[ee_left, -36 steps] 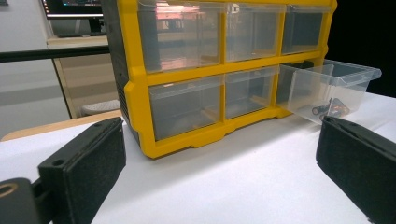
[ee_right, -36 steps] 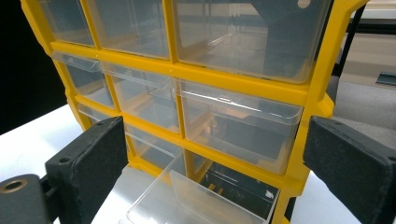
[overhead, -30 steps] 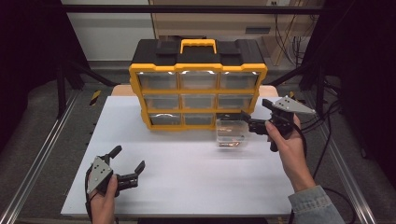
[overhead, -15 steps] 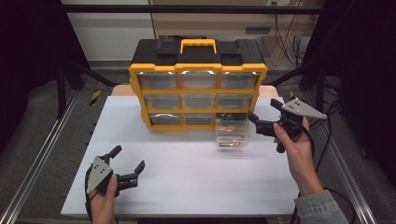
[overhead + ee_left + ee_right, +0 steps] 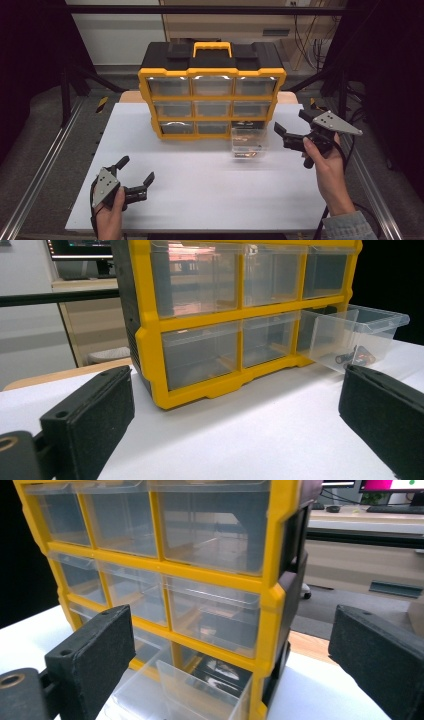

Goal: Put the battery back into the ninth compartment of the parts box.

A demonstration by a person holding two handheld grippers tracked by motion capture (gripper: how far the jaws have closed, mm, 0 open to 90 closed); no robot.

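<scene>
Where the high view looks down, a yellow parts cabinet (image 5: 212, 90) stands at the bench's far edge, its bottom-right clear drawer (image 5: 248, 141) pulled out; the right gripper (image 5: 295, 131) hovers just beside it, jaws released, and the left gripper (image 5: 134, 176) idles spread near the front-left corner. Left gripper view: drawer (image 5: 352, 337) holds small dark parts (image 5: 354, 356). Right gripper view: drawer (image 5: 190, 692) lies below the empty spread jaws. Judged step: handling the drawer; approach squarely, keeping it level.
</scene>
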